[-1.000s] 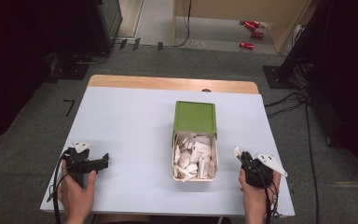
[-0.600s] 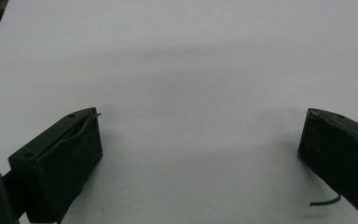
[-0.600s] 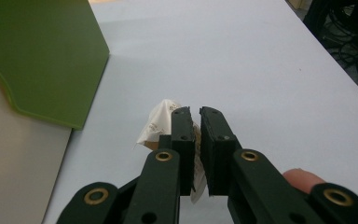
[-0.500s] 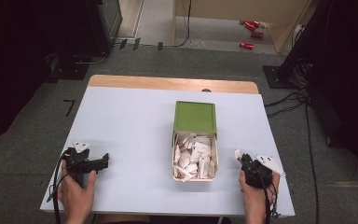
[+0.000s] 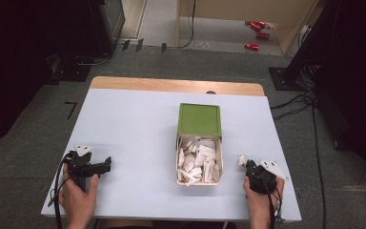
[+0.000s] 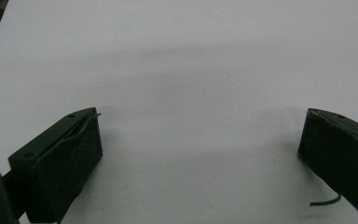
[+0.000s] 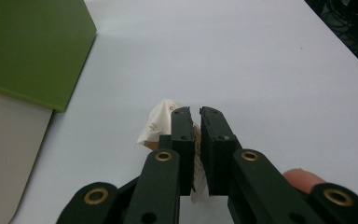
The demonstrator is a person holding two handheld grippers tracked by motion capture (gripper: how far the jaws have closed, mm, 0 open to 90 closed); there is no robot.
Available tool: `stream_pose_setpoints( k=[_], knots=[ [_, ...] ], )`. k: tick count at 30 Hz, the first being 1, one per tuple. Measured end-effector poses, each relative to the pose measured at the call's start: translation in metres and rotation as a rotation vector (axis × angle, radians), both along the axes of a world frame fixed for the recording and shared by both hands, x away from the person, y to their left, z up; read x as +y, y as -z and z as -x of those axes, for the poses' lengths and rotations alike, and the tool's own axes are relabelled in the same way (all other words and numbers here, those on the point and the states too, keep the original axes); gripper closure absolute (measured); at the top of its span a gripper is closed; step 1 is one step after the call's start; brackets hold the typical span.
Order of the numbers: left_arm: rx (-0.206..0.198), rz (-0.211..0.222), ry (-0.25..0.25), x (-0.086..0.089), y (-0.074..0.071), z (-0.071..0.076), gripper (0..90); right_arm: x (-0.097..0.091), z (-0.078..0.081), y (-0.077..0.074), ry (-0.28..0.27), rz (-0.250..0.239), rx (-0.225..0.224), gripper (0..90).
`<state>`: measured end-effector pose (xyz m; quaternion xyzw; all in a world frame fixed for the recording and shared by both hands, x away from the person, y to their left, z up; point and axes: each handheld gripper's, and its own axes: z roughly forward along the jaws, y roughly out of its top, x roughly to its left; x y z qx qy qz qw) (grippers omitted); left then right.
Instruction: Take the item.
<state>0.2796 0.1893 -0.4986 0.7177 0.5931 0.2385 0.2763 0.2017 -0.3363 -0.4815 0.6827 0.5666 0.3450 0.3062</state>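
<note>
just right tool (image 7: 196, 114) tight around white packet (image 7: 157, 125), beside box (image 7: 9, 140)

Even overhead light brightens the table (image 5: 138, 124); the surroundings are dark, and both gripper views are soft.

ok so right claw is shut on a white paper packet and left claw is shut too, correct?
Half right. The right claw is shut on the white paper packet, but the left claw is open: the left gripper view shows its jaws wide apart over the bare white table.
</note>
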Motion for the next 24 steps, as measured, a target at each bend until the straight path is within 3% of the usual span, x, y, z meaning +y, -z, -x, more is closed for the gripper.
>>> stream_pose_setpoints(
  k=[13, 24],
  knots=[
    [0.0, 0.0, 0.0, 0.0, 0.0, 0.0, 0.0, -0.002, 0.0, 0.008, 0.005, 0.009, 0.027, 85.6],
    [0.0, 0.0, 0.0, 0.0, 0.0, 0.0, 0.0, -0.002, -0.001, 0.012, 0.0, 0.014, 0.024, 85.2]
  ],
)
